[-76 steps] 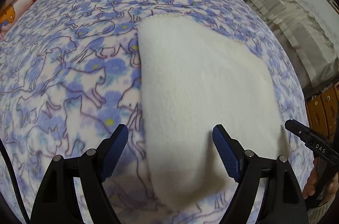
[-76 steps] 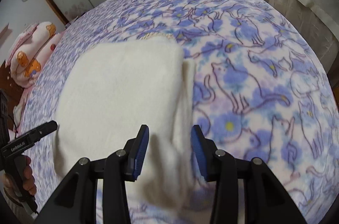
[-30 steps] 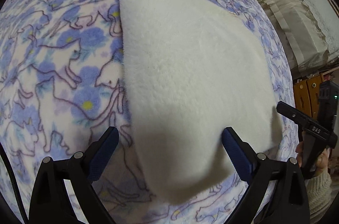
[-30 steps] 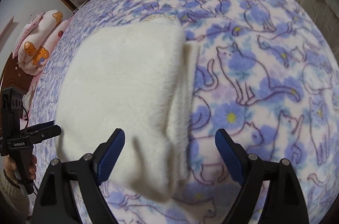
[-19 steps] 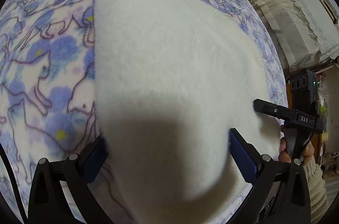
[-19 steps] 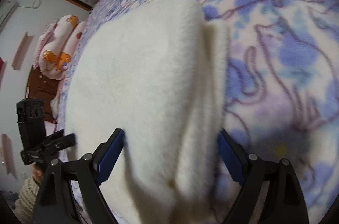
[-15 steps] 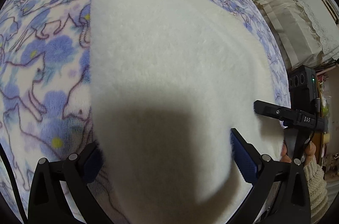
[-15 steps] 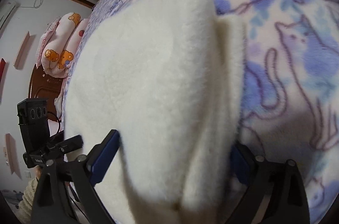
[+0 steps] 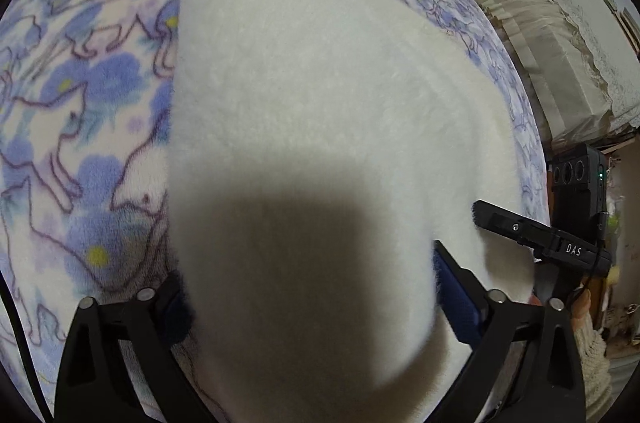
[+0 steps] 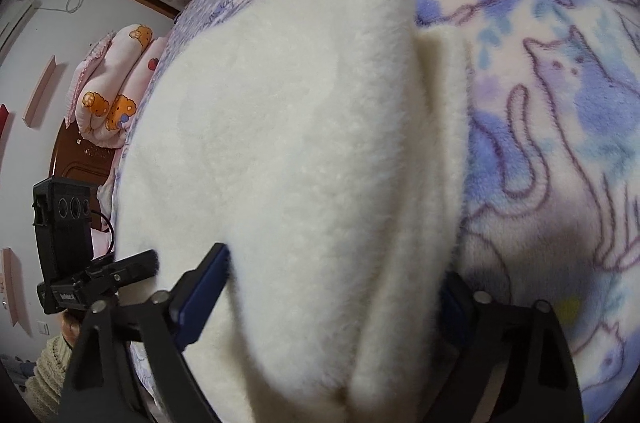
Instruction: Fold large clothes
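Between each spread claw (image 9: 312,295), white garment (image 9: 320,127).

A bed covered by a fleece blanket (image 9: 72,127) printed with blue flowers and outlined cats carries everything. Directly on it lies a folded cream fluffy garment (image 9: 320,111), its near end reaching in between both pairs of jaws. A pink bear-print quilt (image 10: 116,91) sits far beyond, left of the right jaws.

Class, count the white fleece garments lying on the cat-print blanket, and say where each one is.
1: the white fleece garment lies folded on the cat-print blanket, its near end between both grippers' open fingers. Anything beneath it stays hidden.
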`<action>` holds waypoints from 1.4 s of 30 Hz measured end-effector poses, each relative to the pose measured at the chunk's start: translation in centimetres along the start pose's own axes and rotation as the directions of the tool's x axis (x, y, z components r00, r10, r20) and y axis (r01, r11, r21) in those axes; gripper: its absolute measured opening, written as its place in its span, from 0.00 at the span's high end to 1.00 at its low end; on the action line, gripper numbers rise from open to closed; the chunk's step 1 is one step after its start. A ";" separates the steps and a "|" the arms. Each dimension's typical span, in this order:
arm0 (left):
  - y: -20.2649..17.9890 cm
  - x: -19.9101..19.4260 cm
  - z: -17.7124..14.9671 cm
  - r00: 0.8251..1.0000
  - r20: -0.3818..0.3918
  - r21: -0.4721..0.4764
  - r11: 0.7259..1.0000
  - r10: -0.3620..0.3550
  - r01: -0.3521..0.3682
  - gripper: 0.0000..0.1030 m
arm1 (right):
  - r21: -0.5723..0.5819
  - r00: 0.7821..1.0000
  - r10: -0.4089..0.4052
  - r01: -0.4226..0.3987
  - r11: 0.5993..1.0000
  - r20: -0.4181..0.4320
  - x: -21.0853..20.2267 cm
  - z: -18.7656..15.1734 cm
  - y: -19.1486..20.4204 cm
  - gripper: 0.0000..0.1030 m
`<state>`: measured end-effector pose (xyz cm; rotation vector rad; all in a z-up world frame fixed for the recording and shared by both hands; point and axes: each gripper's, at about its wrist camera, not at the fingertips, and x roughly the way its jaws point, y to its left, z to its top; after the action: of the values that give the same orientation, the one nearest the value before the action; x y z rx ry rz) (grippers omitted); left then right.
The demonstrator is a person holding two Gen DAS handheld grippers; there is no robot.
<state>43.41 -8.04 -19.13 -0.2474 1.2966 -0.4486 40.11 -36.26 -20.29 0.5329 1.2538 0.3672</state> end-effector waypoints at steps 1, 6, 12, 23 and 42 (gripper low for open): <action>-0.4 -0.2 -0.2 1.000 0.016 0.013 1.000 0.018 -0.018 0.13 | 0.002 1.000 0.000 0.000 1.000 0.005 -0.2 0.0 0.0 0.26; -1.6 -1.6 -0.8 0.995 0.069 0.036 0.997 0.071 -0.074 0.30 | -0.017 0.999 -0.021 0.021 1.000 0.037 -1.6 -0.8 1.9 0.56; -2.3 -5.0 -1.7 0.985 0.126 0.062 0.990 0.119 -0.127 0.36 | -0.072 0.992 -0.100 0.105 0.992 0.076 -2.9 -2.5 6.7 0.61; 5.6 -16.9 -5.5 0.977 0.142 0.020 0.987 0.157 -0.161 0.36 | -0.141 0.998 -0.010 0.018 0.990 0.062 -1.5 -5.4 17.4 0.62; 28.4 -24.3 11.6 0.950 0.236 -0.009 0.978 0.203 -0.206 0.34 | -0.208 0.979 0.150 -0.119 0.971 0.139 13.6 8.5 32.6 0.62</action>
<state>54.80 27.42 -6.97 -0.1455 1.0710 -0.2439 52.89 -3.58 -10.79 0.4675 1.0214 0.5498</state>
